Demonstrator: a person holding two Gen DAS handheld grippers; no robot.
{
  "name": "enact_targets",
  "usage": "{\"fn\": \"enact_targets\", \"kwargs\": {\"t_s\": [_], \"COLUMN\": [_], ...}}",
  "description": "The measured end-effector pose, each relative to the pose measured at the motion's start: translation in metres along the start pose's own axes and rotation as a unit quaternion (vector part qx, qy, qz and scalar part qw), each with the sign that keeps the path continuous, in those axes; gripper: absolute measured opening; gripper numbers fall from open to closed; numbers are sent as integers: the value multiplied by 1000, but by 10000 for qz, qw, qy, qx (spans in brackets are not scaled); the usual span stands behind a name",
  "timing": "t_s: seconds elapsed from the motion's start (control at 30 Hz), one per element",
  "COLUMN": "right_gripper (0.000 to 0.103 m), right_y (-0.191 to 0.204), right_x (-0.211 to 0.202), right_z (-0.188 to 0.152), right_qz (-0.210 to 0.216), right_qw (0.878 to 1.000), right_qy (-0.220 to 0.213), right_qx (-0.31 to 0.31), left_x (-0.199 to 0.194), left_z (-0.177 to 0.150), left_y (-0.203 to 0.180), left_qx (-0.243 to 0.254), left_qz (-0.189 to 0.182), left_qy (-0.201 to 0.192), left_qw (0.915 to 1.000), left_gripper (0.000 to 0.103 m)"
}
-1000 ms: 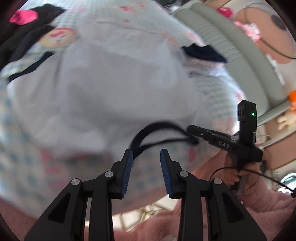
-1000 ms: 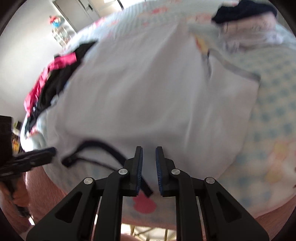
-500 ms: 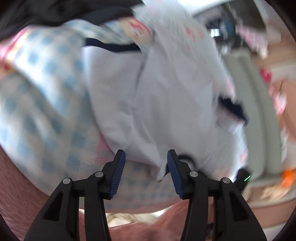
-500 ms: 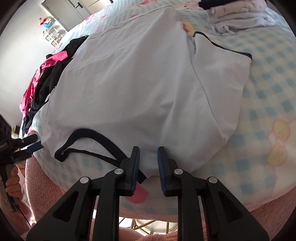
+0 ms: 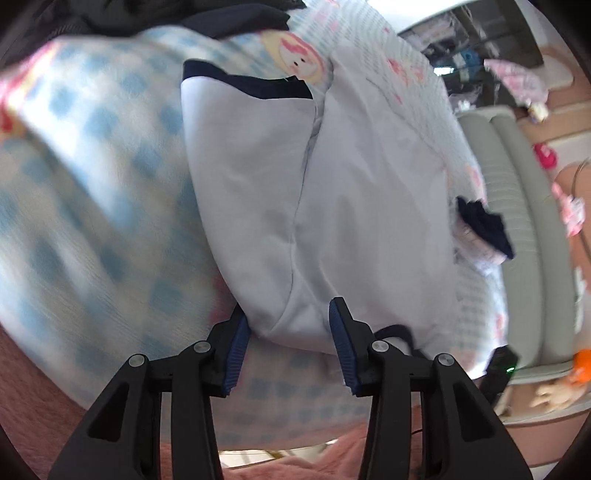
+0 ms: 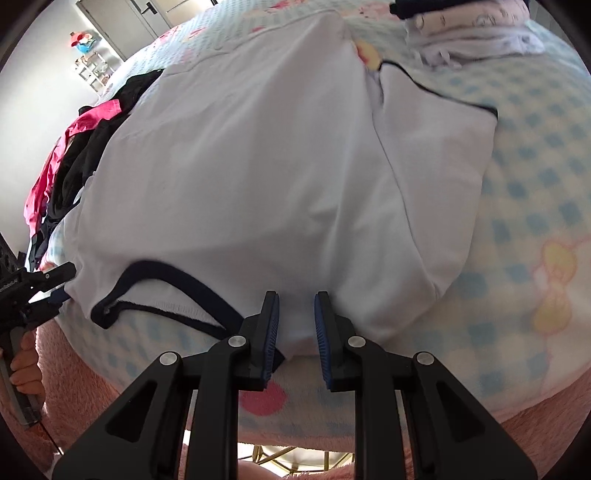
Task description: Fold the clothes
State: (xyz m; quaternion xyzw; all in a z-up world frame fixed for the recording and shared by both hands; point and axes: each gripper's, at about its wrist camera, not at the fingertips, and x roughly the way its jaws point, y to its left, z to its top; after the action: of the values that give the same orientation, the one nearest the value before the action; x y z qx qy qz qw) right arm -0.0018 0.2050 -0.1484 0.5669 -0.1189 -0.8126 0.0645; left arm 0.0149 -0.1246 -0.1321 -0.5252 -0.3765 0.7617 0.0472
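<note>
A white short-sleeved T-shirt with navy trim [image 6: 258, 177] is lying spread flat on a fleece blanket of pale blue and white checks with pastel cartoon prints [image 6: 535, 206], which is covering the bed. A pink plush layer [image 6: 546, 424] is showing beneath the blanket's near edge. The shirt's navy-edged neckline [image 6: 166, 291] is facing the near edge; one sleeve with a dark cuff [image 5: 243, 79] is extending away in the left wrist view.

The left gripper [image 5: 288, 343] is hovering over the shoulder corner of the shirt; its jaws are closing, with the fabric's edge lying between the blue pads [image 5: 236, 347], which are not pressing on it. The right gripper [image 6: 295, 328] is standing with a narrow gap between its pads, the shirt's near hem lying in that gap; the pads are not visibly pinching the cloth. In the right wrist view a hand [image 6: 24, 363] is holding the other gripper's handle at the left edge.

A heap of black and bright pink garments [image 6: 77, 155] is lying at the shirt's far left side. A small stack of folded pale clothes topped by a dark navy item [image 6: 472, 26] is resting at the far right. A grey-green padded headboard [image 5: 517, 206] is bordering the bed. Beyond, a white wall, a grey door [image 6: 147, 14] and a small white shelf unit [image 6: 90, 70] are closing off the room.
</note>
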Motion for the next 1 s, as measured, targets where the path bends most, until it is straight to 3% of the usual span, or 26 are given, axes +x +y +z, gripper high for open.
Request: {"fn": "enact_targets", "kwargs": {"t_s": [0.03, 0.1, 0.23, 0.37, 0.6, 0.73, 0.8, 0.93, 1.0], "right_gripper": [19, 19, 19, 19, 19, 19, 19, 19, 19], "right_y": [-1, -1, -5, -10, -9, -8, -9, -2, 3], "right_x": [-1, -2, -6, -14, -7, -11, -15, -14, -8], "right_z": [0, 1, 1, -1, -3, -2, -1, 3, 2], "right_qz": [18, 28, 100, 60, -46, -87, -60, -161, -304], "right_qw": [10000, 10000, 9999, 9997, 9999, 9999, 9998, 9996, 9993], "right_qy": [-7, -7, -44, -202, -38, -89, -150, -200, -90], "right_qx": [27, 20, 17, 128, 120, 98, 97, -70, -187], "left_x": [-1, 1, 2, -16, -46, -48, -53, -28, -7], "left_z": [-1, 0, 0, -1, 10, 9, 1, -18, -24], "left_y": [4, 6, -3, -11, 18, 19, 0, -50, -60], "left_qx": [-120, -183, 239, 654, 559, 412, 1030, 2439, 2731], "left_qz": [-49, -36, 358, 616, 1094, 216, 121, 194, 333], "left_qy": [-118, -233, -281, -516, -786, -610, -742, -485, -175], "left_qw": [9998, 9996, 9987, 9946, 9893, 9971, 9918, 9684, 9612], "left_gripper": [44, 34, 12, 8, 6, 6, 7, 19, 25]}}
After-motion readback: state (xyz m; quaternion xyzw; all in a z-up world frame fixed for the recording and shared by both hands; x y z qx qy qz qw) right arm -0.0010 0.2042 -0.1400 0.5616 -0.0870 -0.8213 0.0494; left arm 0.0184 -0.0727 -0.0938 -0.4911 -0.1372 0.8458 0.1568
